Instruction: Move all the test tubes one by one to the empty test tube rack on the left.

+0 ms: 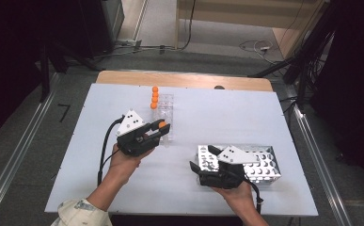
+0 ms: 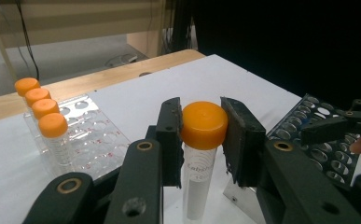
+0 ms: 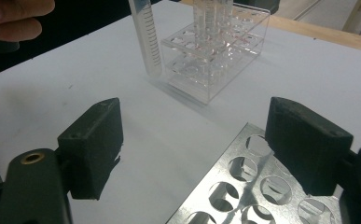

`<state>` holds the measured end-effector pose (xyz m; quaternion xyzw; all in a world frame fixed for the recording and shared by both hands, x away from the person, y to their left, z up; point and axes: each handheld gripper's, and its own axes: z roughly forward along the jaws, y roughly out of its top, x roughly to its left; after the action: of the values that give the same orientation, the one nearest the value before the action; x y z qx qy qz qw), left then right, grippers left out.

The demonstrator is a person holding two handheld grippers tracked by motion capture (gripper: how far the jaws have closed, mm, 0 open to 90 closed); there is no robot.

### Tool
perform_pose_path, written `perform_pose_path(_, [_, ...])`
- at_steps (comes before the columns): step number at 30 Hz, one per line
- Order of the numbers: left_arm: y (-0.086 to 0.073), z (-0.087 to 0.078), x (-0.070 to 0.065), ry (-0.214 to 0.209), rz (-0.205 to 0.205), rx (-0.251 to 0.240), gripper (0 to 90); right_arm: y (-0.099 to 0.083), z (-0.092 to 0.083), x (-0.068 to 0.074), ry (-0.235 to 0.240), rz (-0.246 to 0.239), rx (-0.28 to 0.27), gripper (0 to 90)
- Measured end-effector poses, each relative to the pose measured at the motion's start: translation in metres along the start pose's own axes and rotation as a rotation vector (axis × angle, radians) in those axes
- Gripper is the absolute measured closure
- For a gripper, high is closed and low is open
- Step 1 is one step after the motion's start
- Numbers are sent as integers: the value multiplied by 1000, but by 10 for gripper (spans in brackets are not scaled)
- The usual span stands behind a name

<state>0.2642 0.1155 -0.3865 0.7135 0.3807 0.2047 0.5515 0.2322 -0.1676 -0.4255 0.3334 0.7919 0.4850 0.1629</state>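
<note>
Between my left fingers (image 2: 202,140) I am grasping a tube (image 2: 199,154) by its orange cap; it hangs upright, long axis vertical, lifted just beside the clear rack (image 1: 163,113) where three more capped tubes stand. To the right of it, across bare table (image 1: 123,197), lies the metal rack (image 1: 264,165). My right fingers (image 3: 206,149) are released and empty, hovering over that rack's near corner. I judge the left hand must carry the tube rightward to those holes.
</note>
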Motion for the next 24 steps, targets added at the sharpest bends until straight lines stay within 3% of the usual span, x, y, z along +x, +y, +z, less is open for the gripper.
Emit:
perform_pose_path(9, [1,1,2,17,5,3,708,-4,-13,-5,-17,5,-14,179])
perform_pose_path(24, [6,8,18,97,12,23,708,-13,-29,-15,-51,25,-17,180])
